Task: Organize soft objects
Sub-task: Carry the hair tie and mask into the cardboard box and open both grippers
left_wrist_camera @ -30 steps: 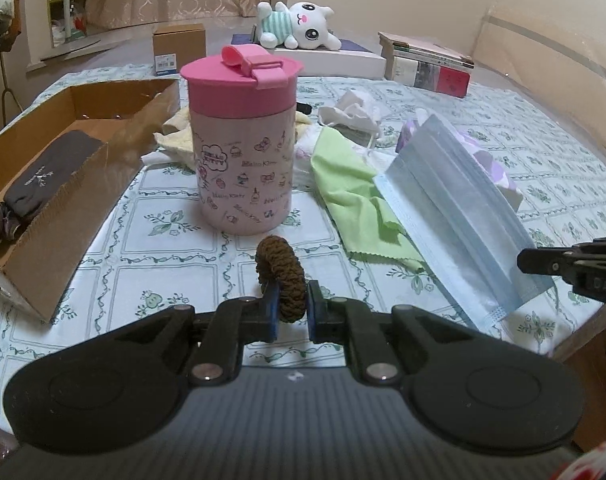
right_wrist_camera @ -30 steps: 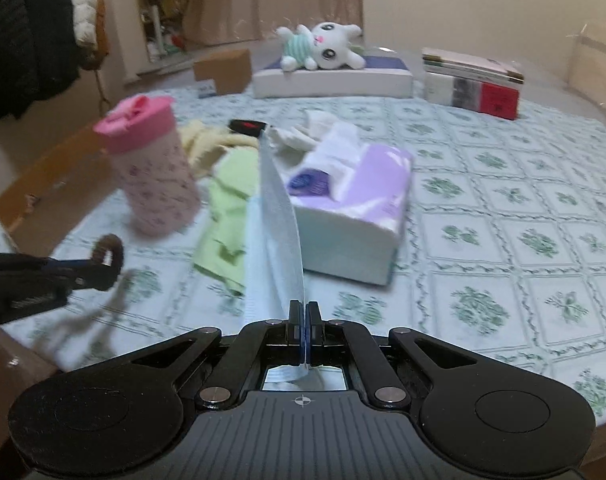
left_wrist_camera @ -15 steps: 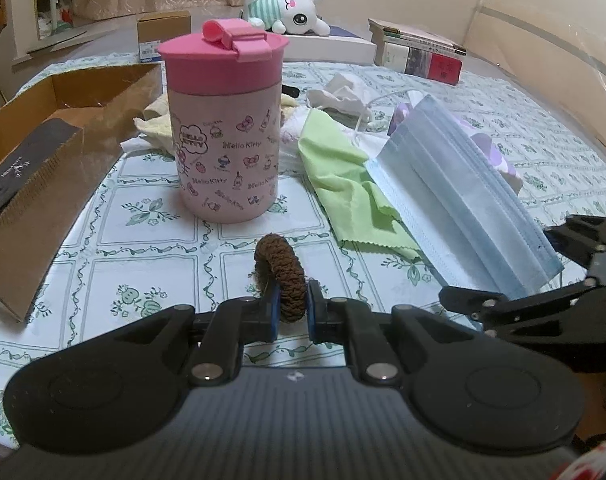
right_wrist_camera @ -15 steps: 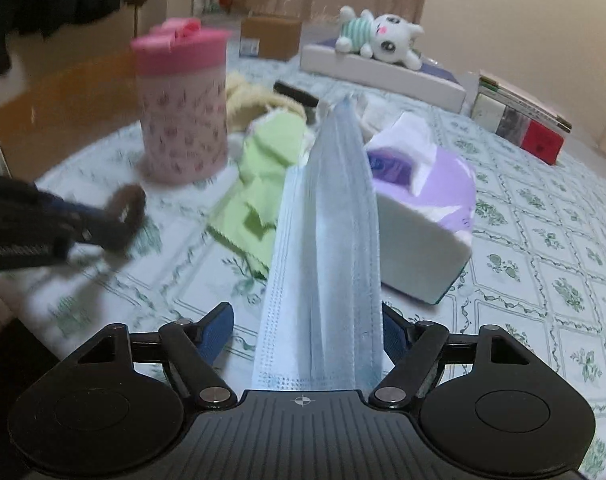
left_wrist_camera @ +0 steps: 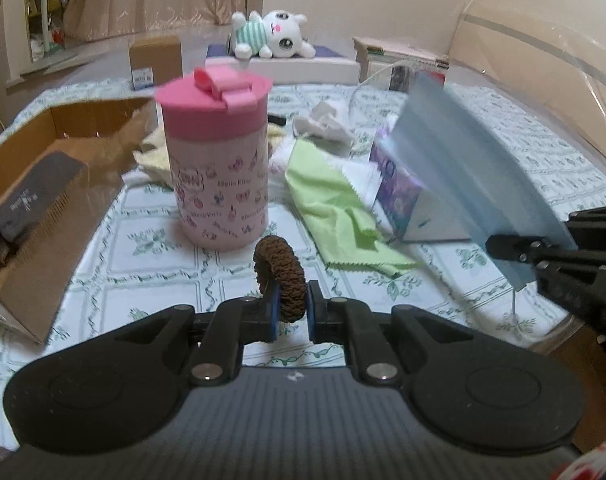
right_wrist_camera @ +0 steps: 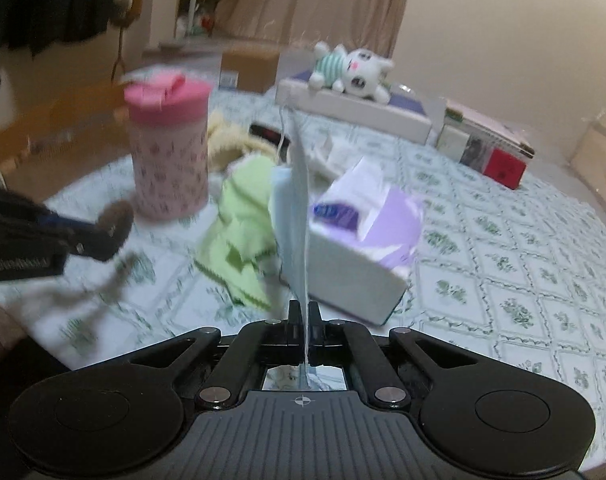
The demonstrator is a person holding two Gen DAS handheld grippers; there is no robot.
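Observation:
My left gripper (left_wrist_camera: pixel 291 312) is shut on a brown hair scrunchie (left_wrist_camera: pixel 281 272) and holds it above the table's near edge, in front of the pink cup (left_wrist_camera: pixel 219 160). It shows at the left of the right wrist view (right_wrist_camera: pixel 111 232). My right gripper (right_wrist_camera: pixel 303 312) is shut on a light blue face mask (right_wrist_camera: pixel 295 216), held upright and edge-on; it also shows in the left wrist view (left_wrist_camera: pixel 475 168), lifted off the table. A green cloth (left_wrist_camera: pixel 335 208) lies beside the purple tissue box (right_wrist_camera: pixel 367 240).
A cardboard box (left_wrist_camera: pixel 43 184) with a dark comb case stands at the left. Yellow and white cloths (left_wrist_camera: pixel 327 128) lie behind the cup. A plush toy (left_wrist_camera: pixel 271 36) on a white box, books (right_wrist_camera: pixel 487 140) and a small carton are at the back.
My right gripper opened around the mask half a second ago and has shut on it again, lifting it upright. The left gripper still holds the scrunchie and has barely moved.

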